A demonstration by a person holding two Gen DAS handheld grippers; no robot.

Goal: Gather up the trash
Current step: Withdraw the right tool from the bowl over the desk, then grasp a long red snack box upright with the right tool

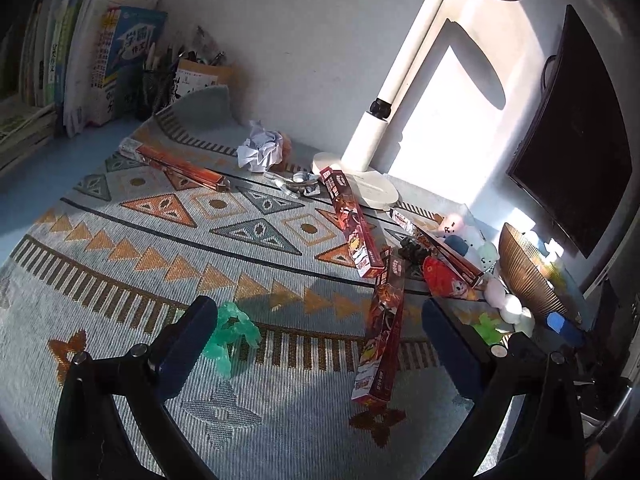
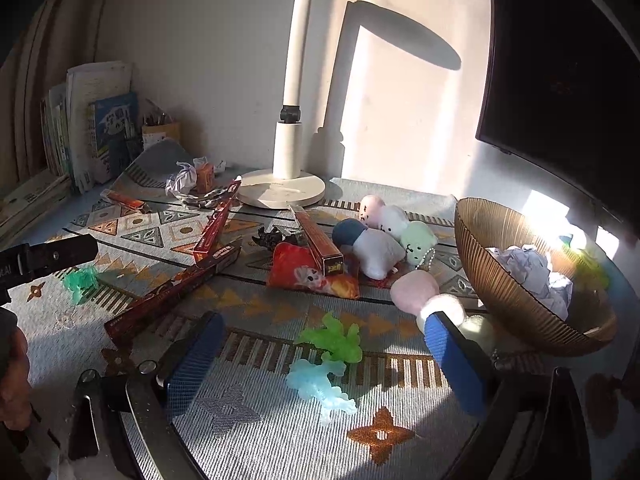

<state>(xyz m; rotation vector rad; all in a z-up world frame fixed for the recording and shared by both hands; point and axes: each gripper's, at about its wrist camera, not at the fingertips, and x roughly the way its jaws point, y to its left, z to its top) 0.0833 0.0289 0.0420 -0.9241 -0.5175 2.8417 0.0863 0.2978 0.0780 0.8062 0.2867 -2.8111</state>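
Observation:
My left gripper (image 1: 320, 328) hovers open over the patterned mat, and a crumpled green plastic scrap (image 1: 232, 336) lies just beside its left finger. A long red carton (image 1: 380, 328) lies between the fingers, farther out. A ball of crumpled paper (image 1: 260, 150) sits at the back. My right gripper (image 2: 324, 348) is open too, above a green jelly figure (image 2: 336, 340) and a blue one (image 2: 320, 384). To its right, a ribbed amber bowl (image 2: 492, 280) holds crumpled paper (image 2: 532, 276). A red snack bag (image 2: 312, 276) lies mid-mat under another carton (image 2: 318, 240).
Plush toys (image 2: 384, 240) cluster beside the bowl. A white lamp base (image 2: 280, 192) stands at the back and a dark monitor (image 2: 560, 80) at the right. Books (image 1: 100, 60) and a pen cup line the far left. More long cartons (image 1: 176, 164) lie scattered.

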